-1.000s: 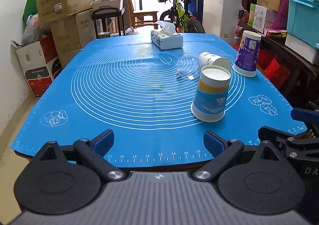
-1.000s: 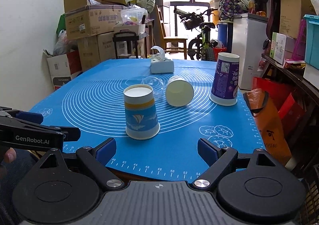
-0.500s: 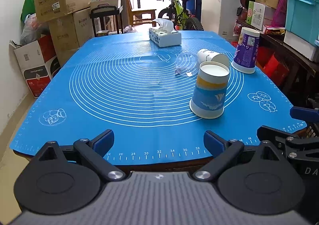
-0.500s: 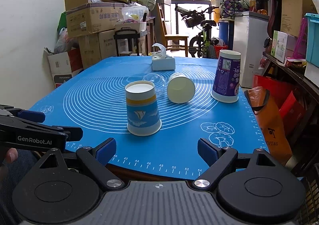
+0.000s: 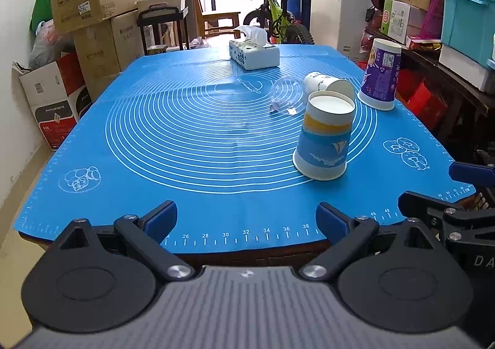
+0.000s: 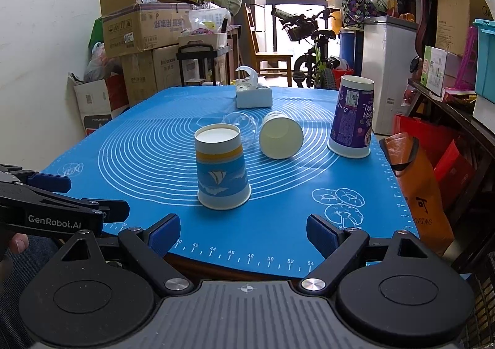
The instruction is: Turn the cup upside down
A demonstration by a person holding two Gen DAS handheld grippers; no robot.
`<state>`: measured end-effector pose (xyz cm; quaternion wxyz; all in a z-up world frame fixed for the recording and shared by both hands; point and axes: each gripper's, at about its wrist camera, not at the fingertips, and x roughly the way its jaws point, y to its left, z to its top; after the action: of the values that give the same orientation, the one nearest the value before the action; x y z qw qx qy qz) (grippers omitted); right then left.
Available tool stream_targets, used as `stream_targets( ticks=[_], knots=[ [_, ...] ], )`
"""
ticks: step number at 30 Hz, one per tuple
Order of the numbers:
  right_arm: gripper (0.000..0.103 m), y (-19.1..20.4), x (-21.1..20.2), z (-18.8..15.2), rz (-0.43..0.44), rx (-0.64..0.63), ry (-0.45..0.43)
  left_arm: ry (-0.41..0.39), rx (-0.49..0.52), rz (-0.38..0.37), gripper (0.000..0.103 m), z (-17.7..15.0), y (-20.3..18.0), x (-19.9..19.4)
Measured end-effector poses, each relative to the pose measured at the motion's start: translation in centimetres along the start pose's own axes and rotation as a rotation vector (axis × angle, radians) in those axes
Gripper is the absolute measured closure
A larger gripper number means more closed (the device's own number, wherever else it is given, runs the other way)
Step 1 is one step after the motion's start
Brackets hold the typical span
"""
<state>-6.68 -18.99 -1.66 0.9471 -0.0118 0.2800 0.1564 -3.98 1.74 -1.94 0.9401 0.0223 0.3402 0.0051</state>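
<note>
A blue paper cup with a sailboat print [image 5: 324,135] [image 6: 221,166] stands upside down on the blue mat [image 5: 185,132] [image 6: 278,225]. Behind it a white paper cup [image 5: 329,84] [image 6: 281,138] lies on its side beside a clear plastic cup [image 5: 286,95] [image 6: 243,123], also on its side. A purple cup [image 5: 382,73] [image 6: 352,117] stands upside down at the right. My left gripper [image 5: 246,219] is open and empty at the table's near edge. My right gripper [image 6: 243,233] is open and empty, near the edge, in front of the blue cup.
A tissue box [image 5: 253,53] [image 6: 253,95] sits at the mat's far end. Cardboard boxes [image 5: 89,8] stand left of the table; a shelf with bins [image 5: 464,18] and an orange bag [image 6: 417,188] are at the right. A bicycle [image 6: 309,49] stands behind.
Both grippers have drawn back a little and risen slightly; the cups have not moved. Both grippers stay open.
</note>
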Motion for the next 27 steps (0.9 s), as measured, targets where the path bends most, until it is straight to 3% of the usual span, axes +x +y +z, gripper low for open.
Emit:
stream_targets(
  ticks=[27],
  knots=[
    [0.013, -0.23, 0.44, -0.35, 0.001, 0.005, 0.009, 0.005, 0.012, 0.0, 0.007, -0.21, -0.31, 0.23]
  ],
)
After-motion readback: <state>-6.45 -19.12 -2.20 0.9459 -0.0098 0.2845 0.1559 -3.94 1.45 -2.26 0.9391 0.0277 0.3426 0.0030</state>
